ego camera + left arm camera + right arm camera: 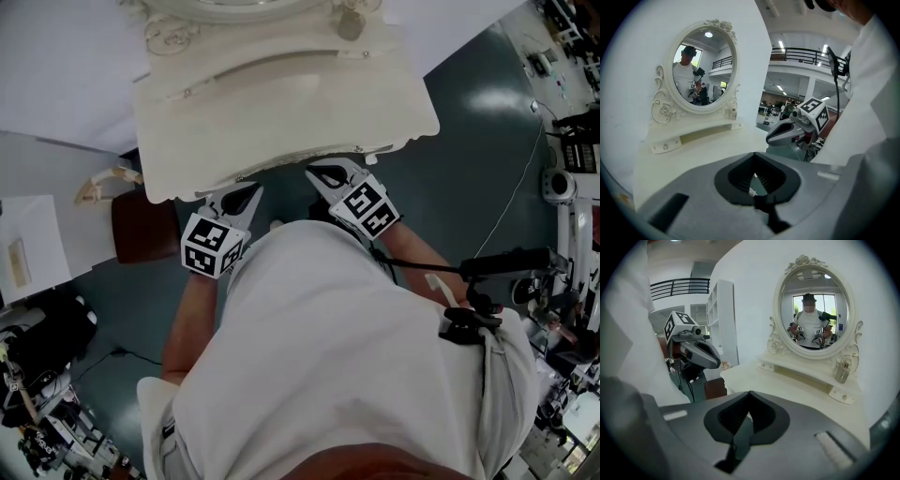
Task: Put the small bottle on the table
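Two grippers are held low, close to the person (337,356), and both are closed with nothing in them. The left gripper (246,193) has its jaws pressed tight together, and its tips point at the front edge of the table (281,112). The right gripper (328,174) sits just beside it, and its jaws are together too. Each one has a cube with black and white squares on its back. Both tips are right at the table edge, but I cannot tell if they touch it. The table is creamy white with a wavy front. At the back of the table stands a round mirror (815,305) in a curly white frame. Under the mirror runs a little raised shelf (801,373). The bottle (842,370) stands upright on that shelf, at the right end, just beside the foot of the mirror frame. It is well apart from both grippers. It looks pale and see-through, with a small cap on top. In the mirror you can see the person in a white top holding both grippers. A brown stool (142,225) sits on the dark floor (469,141) to the left of the table, near the left gripper.
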{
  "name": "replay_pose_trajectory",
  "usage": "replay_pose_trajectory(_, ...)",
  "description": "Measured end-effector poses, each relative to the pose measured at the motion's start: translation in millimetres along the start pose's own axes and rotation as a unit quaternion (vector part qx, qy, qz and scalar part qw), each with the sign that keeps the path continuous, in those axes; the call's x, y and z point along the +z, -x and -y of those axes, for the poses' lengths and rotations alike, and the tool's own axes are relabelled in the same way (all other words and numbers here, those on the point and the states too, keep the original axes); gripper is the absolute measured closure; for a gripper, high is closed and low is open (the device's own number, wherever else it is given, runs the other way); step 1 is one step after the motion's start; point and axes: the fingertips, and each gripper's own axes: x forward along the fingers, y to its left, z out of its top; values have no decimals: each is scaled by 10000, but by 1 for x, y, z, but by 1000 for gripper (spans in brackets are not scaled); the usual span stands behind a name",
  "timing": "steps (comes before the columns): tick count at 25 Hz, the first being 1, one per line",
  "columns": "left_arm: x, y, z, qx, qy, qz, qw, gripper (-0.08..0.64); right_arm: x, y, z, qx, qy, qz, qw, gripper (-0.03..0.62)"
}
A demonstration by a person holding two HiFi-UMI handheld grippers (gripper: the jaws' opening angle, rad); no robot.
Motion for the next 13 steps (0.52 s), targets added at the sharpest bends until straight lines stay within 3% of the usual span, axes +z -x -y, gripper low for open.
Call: replay_pose_trajectory(13,-2,5,-6,66,64,-22,10000,558,11,-6,-2,120,120,15,9999,592)
